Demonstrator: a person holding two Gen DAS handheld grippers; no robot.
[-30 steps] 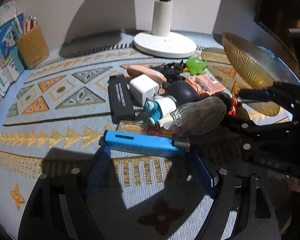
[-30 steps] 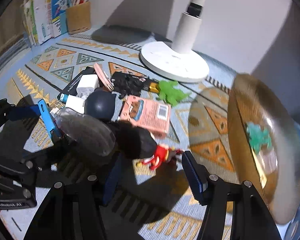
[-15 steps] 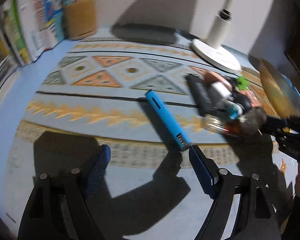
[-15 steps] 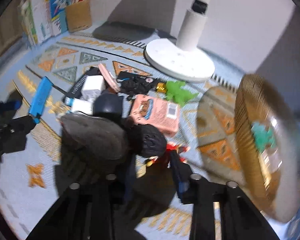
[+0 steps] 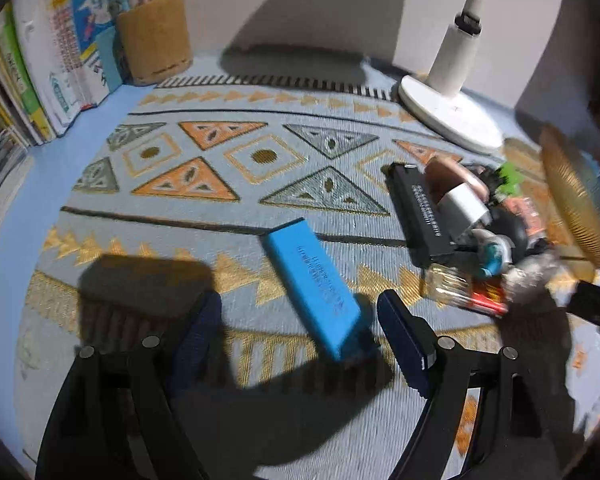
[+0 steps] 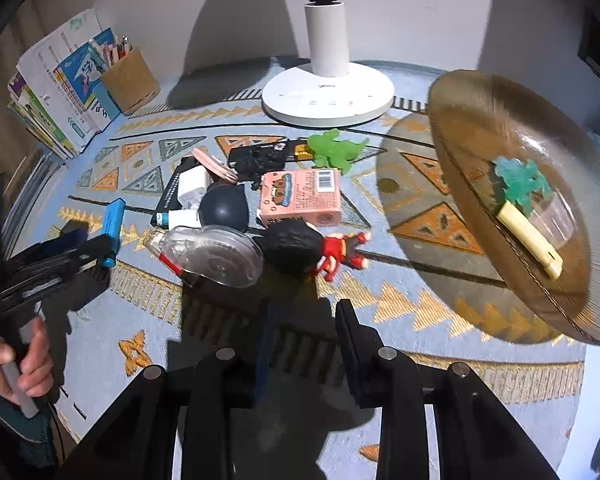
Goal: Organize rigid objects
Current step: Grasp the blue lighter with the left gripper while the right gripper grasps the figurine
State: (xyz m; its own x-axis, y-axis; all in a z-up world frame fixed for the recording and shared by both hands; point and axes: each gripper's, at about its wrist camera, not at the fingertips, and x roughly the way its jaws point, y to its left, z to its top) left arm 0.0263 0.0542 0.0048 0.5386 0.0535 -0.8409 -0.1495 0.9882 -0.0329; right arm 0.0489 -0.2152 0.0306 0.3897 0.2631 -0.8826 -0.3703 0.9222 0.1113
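Your left tool [image 5: 298,300] is spread wide, and the blue case [image 5: 316,292] lies slantwise on the table [image 5: 236,216], only its near end between the fingers and close to the right one. Close here and it will likely swivel or squirt out. Your right tool [image 6: 304,308] is pressed together on nothing, just short of the doll [image 6: 300,246]. Push ahead like that and you may shove the doll and the clear dispenser [image 6: 216,256] into the pile. Beyond them the pink box [image 6: 300,196] could slide. At the far right, a careless swing could knock the gold plate [image 6: 480,120].
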